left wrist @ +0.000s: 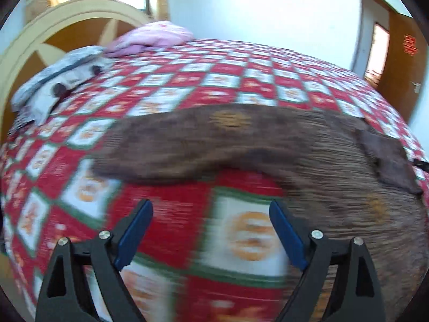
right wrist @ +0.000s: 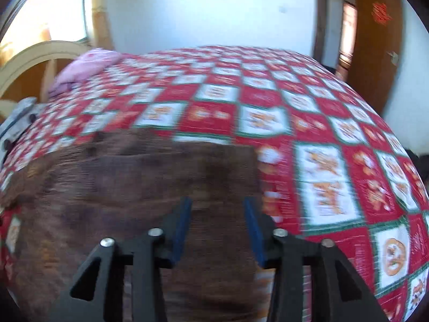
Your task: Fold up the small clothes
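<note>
Brown garment (left wrist: 241,145) spread flat on bed (left wrist: 187,75), over red-and-white checked cover, long axis running across both views. Seen from left wrist: one tapering part, likely a sleeve or leg, reaching out leftward above the fingers, wider body bulging down the right side. Seen from right wrist: broad brown panel (right wrist: 139,187) filling the lower left, straight edge ending just right of the fingers.

Left gripper (left wrist: 211,230): fingers spread wide, nothing between them, hovering over bare cover; cloth lying ahead and to the right, right-hand finger (left wrist: 287,236) at the garment's edge, contact impossible to tell through blur.

Right gripper (right wrist: 217,230): fingers about half apart, garment directly beneath and ahead, no fold of cloth visibly pinched.

Judged nearer to the body of the garment: right gripper. Judged better placed for the outstretched part: left gripper, with a reach forward.

Farther off, near headboard (left wrist: 34,43): pink bundle (left wrist: 150,36) and grey-white clothing (left wrist: 53,77), well apart from brown garment.
</note>
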